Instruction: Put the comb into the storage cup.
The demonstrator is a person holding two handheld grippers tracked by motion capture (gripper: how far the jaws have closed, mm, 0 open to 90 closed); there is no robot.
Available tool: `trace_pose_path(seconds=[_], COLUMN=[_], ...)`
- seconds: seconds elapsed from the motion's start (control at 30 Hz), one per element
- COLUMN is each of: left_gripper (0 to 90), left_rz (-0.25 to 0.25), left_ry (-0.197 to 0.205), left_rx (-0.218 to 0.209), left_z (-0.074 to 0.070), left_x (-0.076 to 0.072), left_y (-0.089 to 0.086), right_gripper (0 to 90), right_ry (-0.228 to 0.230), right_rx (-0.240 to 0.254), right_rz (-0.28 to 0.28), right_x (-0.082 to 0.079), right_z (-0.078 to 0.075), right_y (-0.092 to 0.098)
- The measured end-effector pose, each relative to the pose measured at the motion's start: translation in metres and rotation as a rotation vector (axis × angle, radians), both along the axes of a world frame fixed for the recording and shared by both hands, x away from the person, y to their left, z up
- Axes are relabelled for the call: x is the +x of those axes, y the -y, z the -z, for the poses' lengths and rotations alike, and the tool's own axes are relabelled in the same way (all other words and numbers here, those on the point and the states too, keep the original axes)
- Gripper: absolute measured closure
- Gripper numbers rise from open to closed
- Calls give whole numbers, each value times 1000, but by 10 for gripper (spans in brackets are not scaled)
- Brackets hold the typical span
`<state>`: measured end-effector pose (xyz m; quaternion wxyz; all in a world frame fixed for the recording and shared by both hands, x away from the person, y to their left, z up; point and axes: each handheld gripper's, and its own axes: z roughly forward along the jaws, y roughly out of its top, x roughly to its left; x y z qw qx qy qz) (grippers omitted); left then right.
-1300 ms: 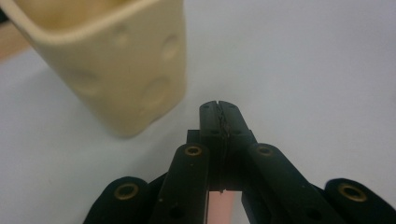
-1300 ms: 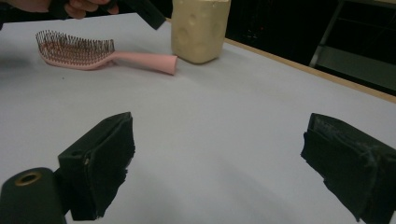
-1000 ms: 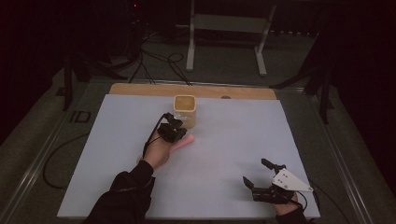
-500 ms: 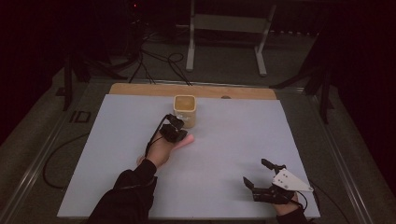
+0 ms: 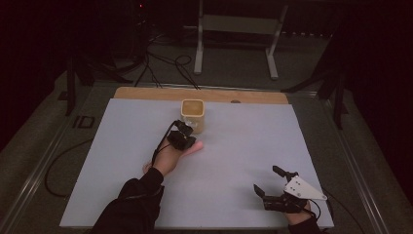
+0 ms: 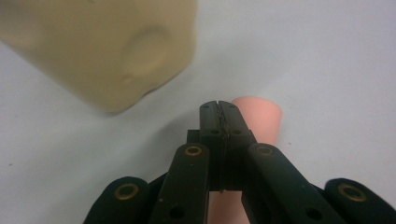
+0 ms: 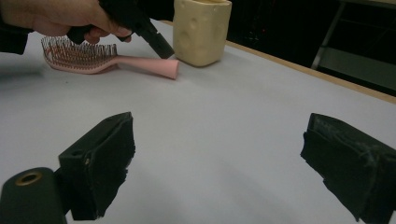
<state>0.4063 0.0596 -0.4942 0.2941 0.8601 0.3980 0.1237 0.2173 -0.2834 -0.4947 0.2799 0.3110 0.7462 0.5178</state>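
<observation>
We find the left gripper (image 6: 219,108) closed and empty just above the pink hairbrush (image 7: 112,62) handle, near the cream cup (image 5: 193,115); the right gripper (image 5: 271,181) gapes wide, near right

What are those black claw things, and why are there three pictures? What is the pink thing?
A person holds a pinching tool in each hand. One picture looks down from above the white table; the other two come from small cameras riding on each tool. The left gripper is shut with nothing between its jaws, just above the handle of a pink hairbrush lying on the table. Beside it stands a cream cup. The right gripper waits open near the table's corner, holding nothing.
</observation>
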Motion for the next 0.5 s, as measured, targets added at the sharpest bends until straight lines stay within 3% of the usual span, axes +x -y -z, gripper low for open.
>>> trace_pose_path(seconds=[0.5], left_gripper=[899], left_rz=[97], left_ry=[-24], left_rx=[2], left_z=[2], left_x=[-25], left_y=[25], right_gripper=[92], right_ry=[4], right_rx=[1], right_rz=[3], right_x=[-1], right_z=[-1], right_y=[1])
